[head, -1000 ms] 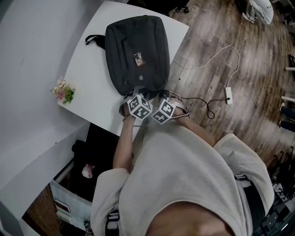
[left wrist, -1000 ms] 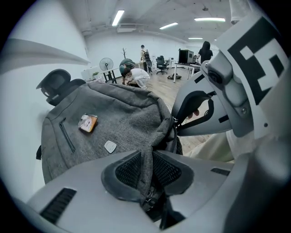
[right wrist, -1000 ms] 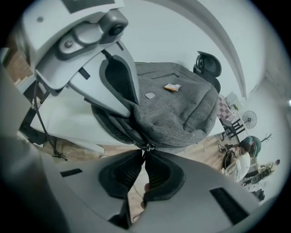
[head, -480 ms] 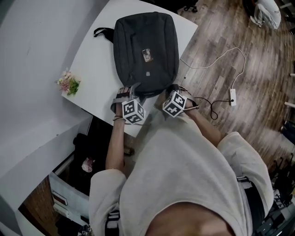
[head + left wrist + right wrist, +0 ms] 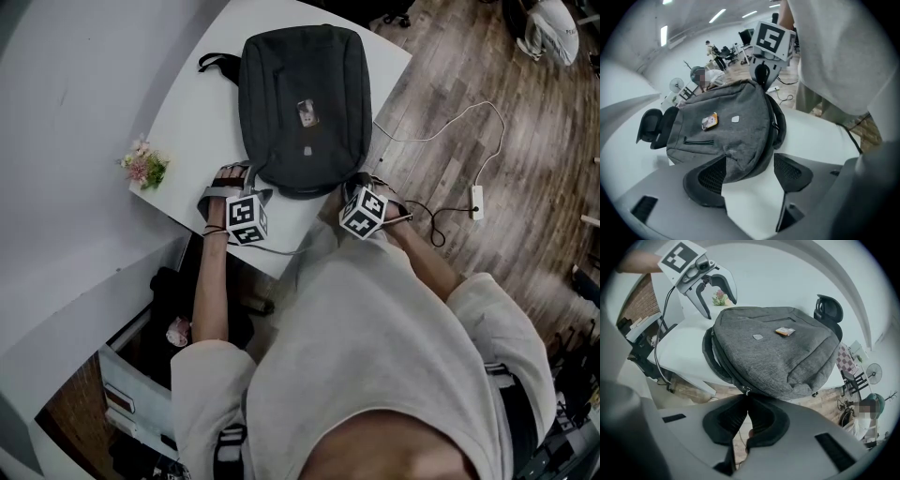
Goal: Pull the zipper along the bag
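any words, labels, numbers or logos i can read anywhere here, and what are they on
No text can be read in any view.
On the backpack, the badge: a coloured picture, print too small to read.
On the backpack, the pale patch: too small to tell whether it carries a mark.
On the marker cubes: black-and-white square patterns, no letters or numbers.

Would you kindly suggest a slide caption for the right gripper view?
Right gripper shut on the zipper pull of a grey backpack lying on a white table.
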Available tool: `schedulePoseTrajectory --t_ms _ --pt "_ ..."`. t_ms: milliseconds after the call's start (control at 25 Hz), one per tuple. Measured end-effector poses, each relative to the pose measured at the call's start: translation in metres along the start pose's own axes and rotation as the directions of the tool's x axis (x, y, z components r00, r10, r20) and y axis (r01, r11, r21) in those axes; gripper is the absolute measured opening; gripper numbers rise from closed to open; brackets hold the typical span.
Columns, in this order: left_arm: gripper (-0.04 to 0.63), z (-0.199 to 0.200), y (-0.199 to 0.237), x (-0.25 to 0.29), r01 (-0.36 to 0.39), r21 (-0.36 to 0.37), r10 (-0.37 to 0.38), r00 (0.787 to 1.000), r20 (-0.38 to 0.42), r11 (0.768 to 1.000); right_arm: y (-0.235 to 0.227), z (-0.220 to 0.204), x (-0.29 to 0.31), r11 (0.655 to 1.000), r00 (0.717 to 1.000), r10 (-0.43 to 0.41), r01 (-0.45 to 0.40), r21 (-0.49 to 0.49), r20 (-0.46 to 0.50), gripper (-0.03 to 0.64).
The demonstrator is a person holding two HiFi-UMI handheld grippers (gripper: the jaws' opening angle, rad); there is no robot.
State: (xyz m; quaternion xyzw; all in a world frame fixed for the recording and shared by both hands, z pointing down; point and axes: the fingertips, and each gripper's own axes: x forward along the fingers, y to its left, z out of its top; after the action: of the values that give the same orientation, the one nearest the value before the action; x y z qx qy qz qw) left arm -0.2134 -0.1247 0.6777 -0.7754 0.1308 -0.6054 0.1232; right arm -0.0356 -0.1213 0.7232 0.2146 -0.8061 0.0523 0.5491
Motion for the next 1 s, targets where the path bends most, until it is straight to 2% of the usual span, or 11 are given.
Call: schedulePoseTrajectory --t_ms 80,200,280,320,440,600,800,1000 --pt "0.328 -0.013 -0.006 0.010 0.012 0.091 -0.008 0.999 -0.049 0.996 0.000 0.000 0.001 1.000 1.000 0.002 -0.002 -0.003 0.000 0.018" --pt "0.324 -0.015 -0.001 0.029 -0.006 0.212 0.028 0.994 -0.103 0.977 0.001 0.000 0.001 1.000 1.000 0.008 -0.008 -0.010 -0.001 0.020" --pt "0.320 -0.011 -0.001 0.037 0.039 0.270 -0.005 0.992 -0.127 0.962 0.001 0.000 0.001 1.000 1.000 0.010 -0.010 -0.011 0.000 0.018" --pt "0.299 -0.011 -0.002 0.039 0.075 0.273 -0.041 0.991 -0.128 0.959 -0.001 0.001 0.001 1.000 1.000 0.009 -0.009 -0.011 0.002 0.019" --pt "0.254 -0.010 -0.006 0.039 0.140 0.243 -0.115 0.987 -0.114 0.960 -0.002 0.000 0.000 1.000 1.000 0.016 -0.016 -0.013 0.006 0.018" --pt "0.231 -0.007 -0.009 0.039 0.105 0.220 -0.081 0.990 -0.114 0.970 -0.010 -0.002 0.003 0.999 1.000 0.019 -0.019 -0.031 0.001 0.018" --pt "0.212 0.007 -0.017 0.039 0.084 0.094 -0.074 0.992 -0.105 0.992 -0.041 -0.004 0.008 0.996 1.000 -0.015 0.013 -0.093 -0.022 0.018" --pt "0.202 0.036 -0.024 0.041 0.054 -0.029 -0.056 0.995 -0.079 0.998 -0.088 -0.003 0.016 0.983 0.997 -0.061 0.053 -0.175 -0.043 0.018"
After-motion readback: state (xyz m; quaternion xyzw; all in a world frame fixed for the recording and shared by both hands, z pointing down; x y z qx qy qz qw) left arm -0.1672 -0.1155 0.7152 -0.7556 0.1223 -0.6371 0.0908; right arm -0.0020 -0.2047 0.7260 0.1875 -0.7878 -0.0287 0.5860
